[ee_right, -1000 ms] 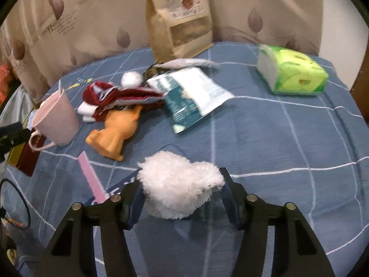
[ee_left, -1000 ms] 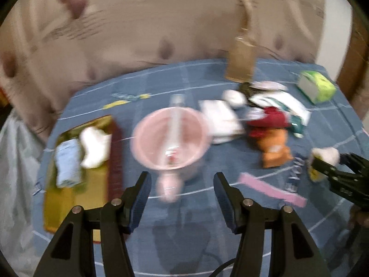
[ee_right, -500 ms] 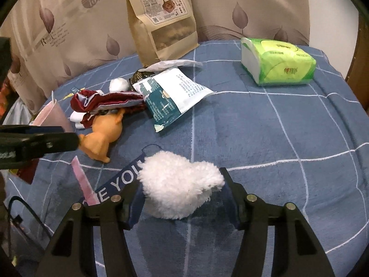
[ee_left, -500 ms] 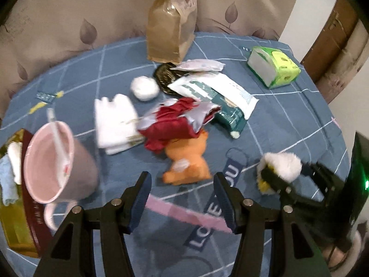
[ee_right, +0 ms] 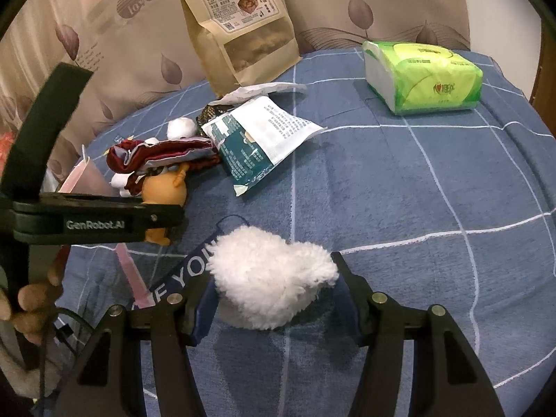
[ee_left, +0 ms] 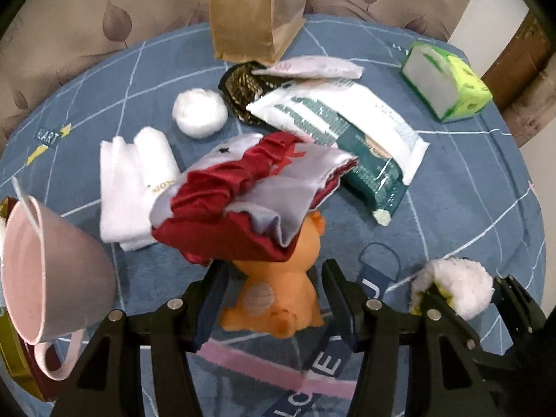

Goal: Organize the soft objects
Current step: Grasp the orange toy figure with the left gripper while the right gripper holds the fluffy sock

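My left gripper (ee_left: 274, 278) is open, its fingers on either side of an orange plush toy (ee_left: 278, 292) lying on the blue cloth. A red and grey fabric piece (ee_left: 250, 194) lies over the toy's far end. My right gripper (ee_right: 274, 285) is shut on a white fluffy plush (ee_right: 271, 278); it also shows in the left wrist view (ee_left: 455, 288). A folded white towel (ee_left: 132, 180) and a white puff ball (ee_left: 199, 113) lie further back. The left gripper shows in the right wrist view (ee_right: 163, 219) beside the orange toy (ee_right: 163, 191).
A pink mug (ee_left: 48, 271) stands at the left, by a yellow tray edge (ee_left: 10, 358). A brown paper snack bag (ee_left: 253, 10), a teal and white packet (ee_left: 347, 132), a dark patterned pouch (ee_left: 243, 87) and a green tissue pack (ee_left: 448, 80) sit further back.
My left gripper swung right from the pink mug and closed in on the orange plush toy, which now sits between its fingers. My right gripper kept hold of the white plush and moved slightly.
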Demonstrator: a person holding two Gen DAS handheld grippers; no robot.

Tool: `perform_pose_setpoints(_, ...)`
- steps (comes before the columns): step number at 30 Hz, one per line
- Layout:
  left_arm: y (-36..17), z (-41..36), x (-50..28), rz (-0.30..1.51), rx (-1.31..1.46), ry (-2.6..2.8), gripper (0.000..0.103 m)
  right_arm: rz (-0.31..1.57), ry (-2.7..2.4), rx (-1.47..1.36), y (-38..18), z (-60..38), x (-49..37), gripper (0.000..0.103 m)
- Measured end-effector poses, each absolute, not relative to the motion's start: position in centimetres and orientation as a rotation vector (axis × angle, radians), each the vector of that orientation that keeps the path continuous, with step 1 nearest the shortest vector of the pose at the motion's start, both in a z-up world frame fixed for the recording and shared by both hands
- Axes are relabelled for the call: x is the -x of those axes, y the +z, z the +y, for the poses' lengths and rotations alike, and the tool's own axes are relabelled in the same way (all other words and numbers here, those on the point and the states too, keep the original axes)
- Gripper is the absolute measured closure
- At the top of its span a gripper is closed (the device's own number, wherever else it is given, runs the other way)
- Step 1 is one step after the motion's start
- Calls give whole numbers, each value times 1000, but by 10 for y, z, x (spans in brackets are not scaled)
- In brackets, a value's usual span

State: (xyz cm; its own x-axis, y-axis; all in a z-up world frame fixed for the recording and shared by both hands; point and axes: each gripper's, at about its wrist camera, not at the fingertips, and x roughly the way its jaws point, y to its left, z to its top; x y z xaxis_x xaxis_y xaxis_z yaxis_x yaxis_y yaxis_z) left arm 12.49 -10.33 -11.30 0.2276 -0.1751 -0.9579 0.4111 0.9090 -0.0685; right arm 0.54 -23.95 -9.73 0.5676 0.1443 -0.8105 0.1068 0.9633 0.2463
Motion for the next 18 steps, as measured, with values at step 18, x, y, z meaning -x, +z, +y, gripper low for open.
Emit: perform_pose_setpoints(18,-84,-85,-87,1270,-194,-503,58,973,25,-286,-98,-240,-5,47)
